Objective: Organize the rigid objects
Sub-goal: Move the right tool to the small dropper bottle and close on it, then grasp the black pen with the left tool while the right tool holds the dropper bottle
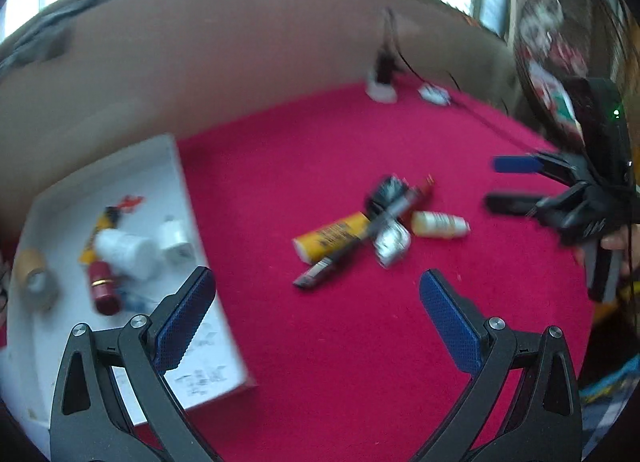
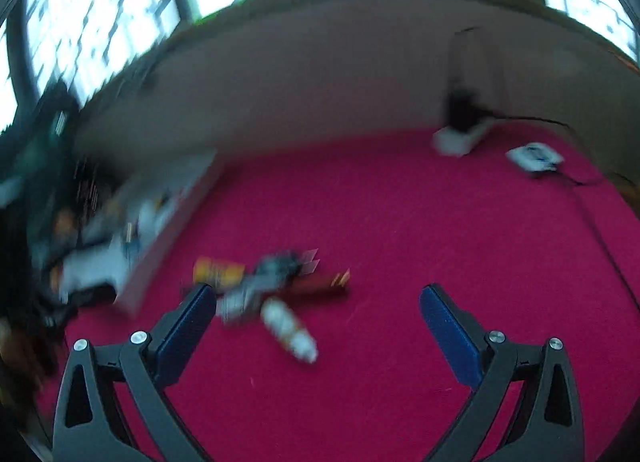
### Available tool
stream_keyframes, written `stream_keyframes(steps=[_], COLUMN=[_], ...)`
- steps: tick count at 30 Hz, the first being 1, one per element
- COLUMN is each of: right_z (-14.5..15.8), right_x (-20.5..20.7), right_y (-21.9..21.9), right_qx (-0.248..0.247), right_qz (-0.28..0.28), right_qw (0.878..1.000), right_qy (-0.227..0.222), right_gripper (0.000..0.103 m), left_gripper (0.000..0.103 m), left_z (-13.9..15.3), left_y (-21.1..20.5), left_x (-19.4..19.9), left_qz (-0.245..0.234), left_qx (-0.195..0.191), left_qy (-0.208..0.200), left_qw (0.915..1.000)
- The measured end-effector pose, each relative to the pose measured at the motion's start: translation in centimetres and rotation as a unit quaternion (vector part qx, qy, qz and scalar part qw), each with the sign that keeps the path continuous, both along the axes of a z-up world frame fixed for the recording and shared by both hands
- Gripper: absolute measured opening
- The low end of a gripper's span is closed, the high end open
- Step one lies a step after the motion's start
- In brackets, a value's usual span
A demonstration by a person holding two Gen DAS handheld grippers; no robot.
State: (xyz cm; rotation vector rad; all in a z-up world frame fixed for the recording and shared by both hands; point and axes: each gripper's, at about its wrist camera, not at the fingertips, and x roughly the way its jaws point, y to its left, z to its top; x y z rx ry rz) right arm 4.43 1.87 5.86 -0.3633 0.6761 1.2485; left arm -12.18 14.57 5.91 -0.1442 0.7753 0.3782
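Red cloth [image 1: 360, 342] | yellow tube [image 1: 332, 236], small white bottle [image 1: 440, 224] lying | both hand-held grippers wide, empty

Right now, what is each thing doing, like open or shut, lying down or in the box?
Left gripper: open, holding nothing.
Right gripper: open, holding nothing.
White box: open on top, with things inside.
Red tube: lying in the box.
Yellow tube: lying on the red cloth.
Small white bottle: lying on its side.
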Motion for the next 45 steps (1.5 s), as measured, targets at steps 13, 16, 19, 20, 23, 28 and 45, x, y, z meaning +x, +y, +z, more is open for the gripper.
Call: stream_keyframes(steps=[13, 16, 19, 20, 23, 28, 45], right_z=[-4.0, -3.9, -4.2, -4.2, -4.2, -4.2, -4.3], right_x=[-1.2, -1.6, -1.1, -0.7, -0.2, -0.1, -0.8], right_y=[3.9, 2.7, 1.2, 0.7, 0.2, 0.3, 0.1], right_qx=[-0.072, -0.073, -0.062, -0.056, -0.048, -0.046, -0.044], right_qz=[0.071, 0.084, 0.078, 0.072, 0.061, 0.060, 0.054], right_qw=[0.994, 0.993, 0.995, 0.996, 0.997, 0.997, 0.997], right_qy=[-0.041, -0.043, -0.021, -0.010, 0.008, 0.018, 0.021], right_gripper=[0.041, 0.018, 0.019, 0.018, 0.019, 0.019, 0.018], left_gripper=[0.089, 0.075, 0.074, 0.074, 0.074, 0.074, 0.010], left_z=[-2.1, -2.5, -3.2, -3.4, -3.7, -4.1, -3.7], left_y=[0.8, 1.2, 0.9, 0.8, 0.3, -0.2, -0.7], left_x=[6.1, 7.3, 7.7, 7.8, 7.9, 7.8, 6.5], left_qz=[-0.065, -0.064, -0.069, -0.071, -0.080, -0.124, -0.096], left_qx=[-0.027, -0.041, -0.041, -0.038, -0.033, -0.074, -0.014], left_qy=[0.078, 0.094, 0.118, 0.125, 0.138, 0.157, 0.142], left_qw=[0.9945, 0.9926, 0.9897, 0.9889, 0.9866, 0.9770, 0.9851])
